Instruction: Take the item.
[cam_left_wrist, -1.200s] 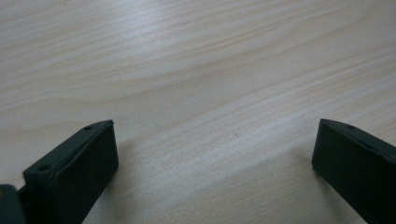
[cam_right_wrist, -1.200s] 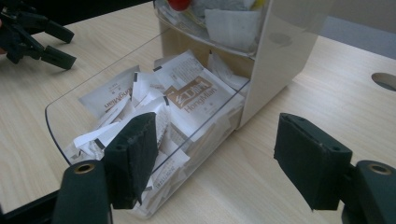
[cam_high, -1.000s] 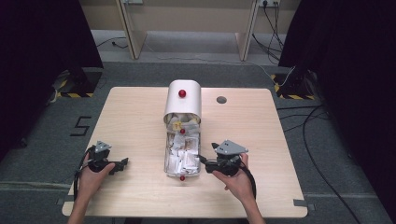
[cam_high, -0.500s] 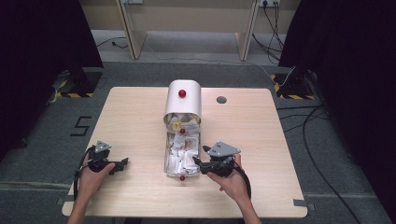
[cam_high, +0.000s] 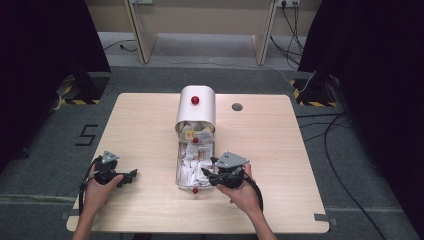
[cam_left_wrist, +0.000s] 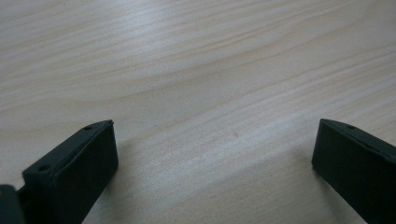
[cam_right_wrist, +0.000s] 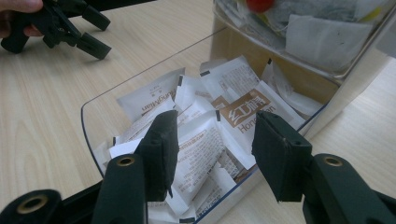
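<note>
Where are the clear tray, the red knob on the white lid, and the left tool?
clear tray (cam_right_wrist: 88, 122), right gripper view, on its curved front wall.
red knob (cam_high: 195, 100), high view, its centre.
left tool (cam_high: 131, 174), high view, between its fingertips.

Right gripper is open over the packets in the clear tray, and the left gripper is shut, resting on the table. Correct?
Not quite: the left gripper is open, its jaws wide apart over bare table, as the left gripper view shows. The right gripper is indeed open over the packets in the clear tray.
</note>
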